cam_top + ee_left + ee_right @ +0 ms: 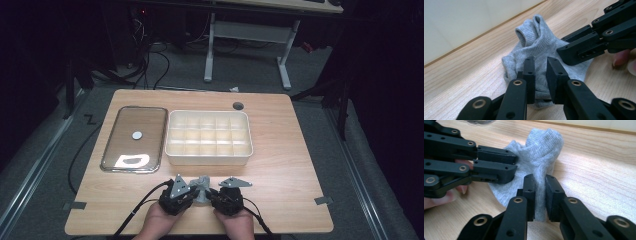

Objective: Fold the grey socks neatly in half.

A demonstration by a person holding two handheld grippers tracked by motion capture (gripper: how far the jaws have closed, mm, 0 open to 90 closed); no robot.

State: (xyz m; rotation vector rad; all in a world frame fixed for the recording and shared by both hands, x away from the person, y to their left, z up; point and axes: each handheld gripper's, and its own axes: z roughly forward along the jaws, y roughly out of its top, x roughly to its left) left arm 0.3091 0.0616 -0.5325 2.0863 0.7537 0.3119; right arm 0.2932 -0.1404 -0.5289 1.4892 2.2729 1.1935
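A small grey sock (202, 183) lies bunched on the wooden table (285, 165) near its front edge, between my two grippers. My left gripper (193, 190) comes at it from the left and my right gripper (210, 193) from the right. In the left gripper view, the sock (534, 42) has its near fold pinched between the left gripper (541, 72) jaws, and the other gripper grips it from the right. In the right gripper view, the right gripper (540, 192) is shut on a raised fold of the sock (541, 150).
A white box (209, 159) divided into several compartments stands mid-table behind the sock. Left of it lies a clear lid (150, 125) with a metal rim and a round knob. A round cable hole (238, 105) is at the table's back edge. A desk frame stands beyond.
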